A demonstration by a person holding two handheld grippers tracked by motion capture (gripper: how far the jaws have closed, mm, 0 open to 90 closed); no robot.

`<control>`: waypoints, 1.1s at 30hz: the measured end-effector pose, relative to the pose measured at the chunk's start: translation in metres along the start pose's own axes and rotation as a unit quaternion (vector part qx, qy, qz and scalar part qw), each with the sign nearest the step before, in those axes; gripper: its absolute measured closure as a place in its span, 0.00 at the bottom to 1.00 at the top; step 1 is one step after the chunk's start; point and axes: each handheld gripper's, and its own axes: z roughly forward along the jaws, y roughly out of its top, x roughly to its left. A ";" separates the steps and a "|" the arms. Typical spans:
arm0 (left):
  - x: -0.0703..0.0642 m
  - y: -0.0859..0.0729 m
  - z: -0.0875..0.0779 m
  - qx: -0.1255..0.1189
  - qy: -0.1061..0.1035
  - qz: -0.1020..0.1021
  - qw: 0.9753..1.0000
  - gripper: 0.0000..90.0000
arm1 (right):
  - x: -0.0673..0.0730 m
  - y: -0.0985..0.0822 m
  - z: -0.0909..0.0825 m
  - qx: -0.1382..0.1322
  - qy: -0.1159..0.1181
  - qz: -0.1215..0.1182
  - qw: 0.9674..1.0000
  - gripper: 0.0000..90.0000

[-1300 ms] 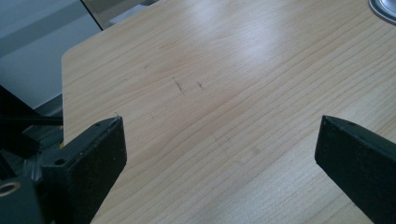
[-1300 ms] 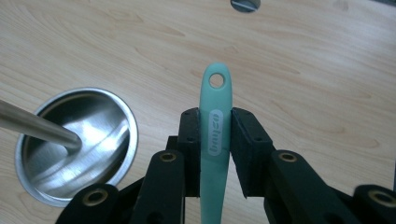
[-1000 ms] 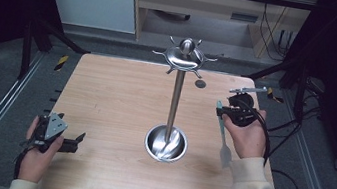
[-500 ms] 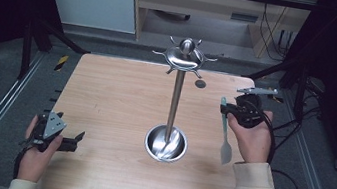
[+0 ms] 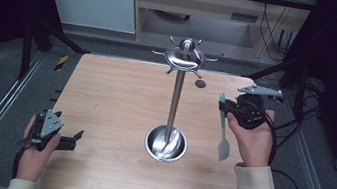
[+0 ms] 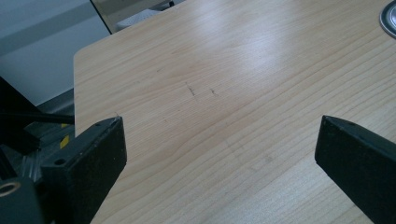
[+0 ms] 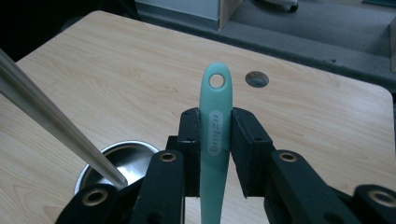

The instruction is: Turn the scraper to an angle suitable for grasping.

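Step in hand: you carry the pale green silicone spatula with a hole at the end of its handle (image 7: pixel 215 126) toward the tall steel hanging stand with hooks around its top (image 5: pixel 175 95). I judge this as the transport part of the hanging, not yet the hooking.
Where the spatula is: in the air at the right side of the light wooden desk (image 5: pixel 110 101), beside the stand and apart from it. In the high view the white blade hangs down toward you and the handle end points away.
Right gripper (image 7: pixel 215 135): its jaws are clenched on the handle of the spatula, a little below the hole, so the hole stays free above the pads.
Left gripper (image 5: pixel 52 133): its jaws are released, wide apart, with nothing between them.
Next move: I think you need to raise the handle end to the height of the hooked crown (image 5: pixel 185 56), then bring the hole over one hook tip. The hole is small, so the approach needs to be slow and well aligned.
Pose of right hand: the hand is lifted above the right edge of the desk, the gripper pointing away from you and toward the stand.
Pose of left hand: it rests low at the near left corner of the desk, well apart from the round steel base bowl (image 5: pixel 165 143).
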 end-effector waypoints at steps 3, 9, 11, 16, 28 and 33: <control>0.001 0.000 -0.001 -0.002 0.000 -0.004 1.000 0.02 | 0.001 0.002 -0.003 -0.008 0.003 -0.003 1.000 0.83; 0.002 -0.001 -0.001 -0.004 0.000 -0.008 1.000 0.02 | 0.006 0.006 -0.013 -0.029 0.014 -0.006 0.999 0.83; 0.002 -0.001 -0.001 -0.004 0.000 -0.008 1.000 0.02 | 0.009 0.007 -0.017 -0.037 0.017 -0.008 0.999 0.83; 0.002 0.000 -0.002 -0.005 0.000 -0.009 1.000 0.02 | 0.014 0.012 -0.026 -0.062 0.028 -0.015 0.998 0.83; 0.002 0.000 -0.004 -0.009 0.000 -0.010 1.000 0.02 | 0.028 0.019 -0.047 -0.102 0.038 -0.034 0.993 0.83; 0.002 0.000 -0.005 -0.010 0.000 -0.011 1.000 0.02 | 0.032 0.021 -0.054 -0.116 0.044 -0.039 0.992 0.83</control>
